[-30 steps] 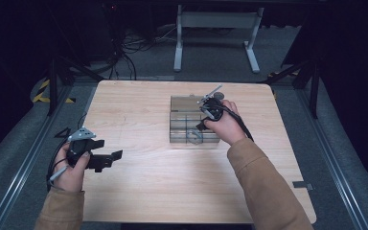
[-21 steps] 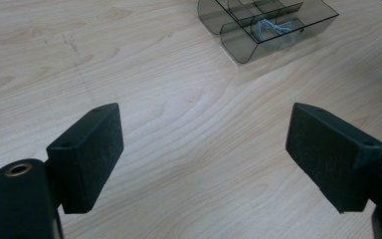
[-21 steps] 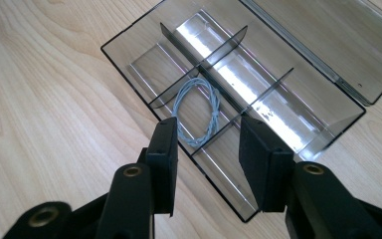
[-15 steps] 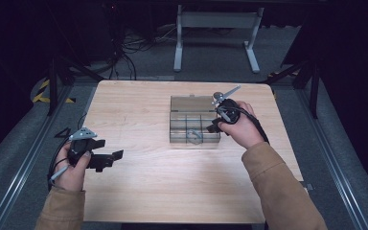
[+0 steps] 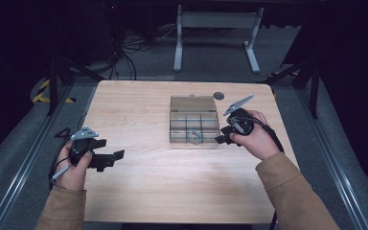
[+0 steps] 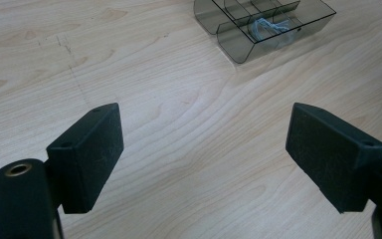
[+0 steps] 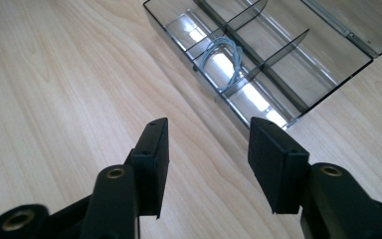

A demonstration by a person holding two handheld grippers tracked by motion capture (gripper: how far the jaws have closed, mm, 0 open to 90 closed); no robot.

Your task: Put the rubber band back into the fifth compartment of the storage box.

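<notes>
A smoky clear compartment box [image 5: 193, 103] lies open in the middle of the wooden table [image 5: 139, 191]. A coil of pale blue wire [image 5: 195, 135] rests in one of its near compartments. My right gripper [image 5: 222, 138] hovers just right of the box's near corner; its jaws have just been opening and nothing is between them. In the right gripper view the gripper [image 7: 206, 149] is over bare wood, the box [image 7: 328, 59] and coil [image 7: 224, 55] ahead. My left gripper [image 5: 115, 161] is wide open at the table's left, and in the left gripper view [image 6: 204, 149] it faces the box [image 6: 238, 45].
A small dark disc [image 5: 219, 95] lies on the table behind the box. The table is bordered by dark floor, with cables at the back left and a metal stand [image 5: 215, 28] behind. Bare wood stretches in front of the box.
My right hand has drawn back from over the box to its right side and toward me, jaws spreading wider. The left hand has stayed put.
</notes>
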